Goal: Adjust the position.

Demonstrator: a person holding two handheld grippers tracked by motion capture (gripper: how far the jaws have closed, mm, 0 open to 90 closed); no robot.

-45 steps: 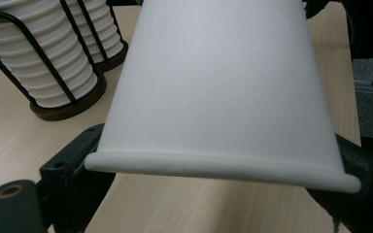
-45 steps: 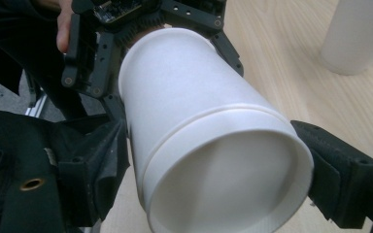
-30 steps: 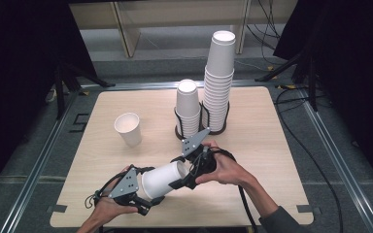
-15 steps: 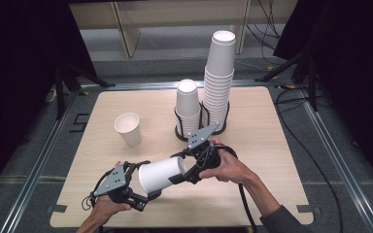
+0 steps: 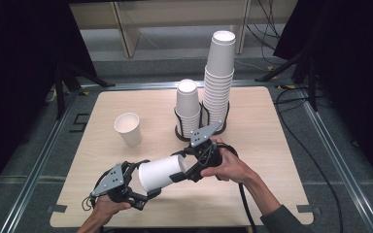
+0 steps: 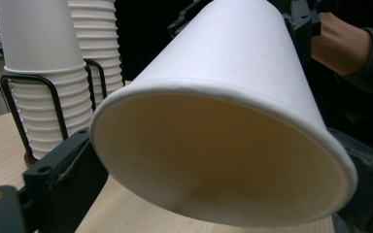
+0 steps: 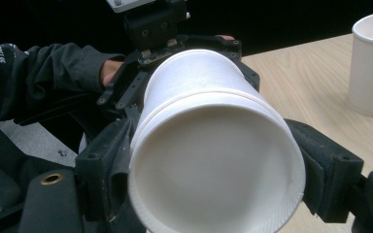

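A white paper cup [image 5: 160,171] lies on its side in the air, just above the table's front, held between both grippers. My left gripper [image 5: 145,187] takes its wide mouth end; the open mouth [image 6: 223,160] faces that camera with a black jaw on each side. These jaws have just been closing, and the cup is between them. My right gripper [image 5: 182,167] is shut on the narrow base end [image 7: 213,170]. A ring line runs round the wall behind the base, so I cannot tell whether this is one cup or two nested.
A single cup [image 5: 127,127] stands upright at the table's left. A short stack [image 5: 188,104] and a tall stack [image 5: 219,77] of cups stand in a black wire holder [image 5: 179,131] just behind the right gripper. The wooden table [image 5: 272,145] has a near edge under the hands.
The left gripper and the cup's wide end have shifted slightly. Both hands stay about where they were.
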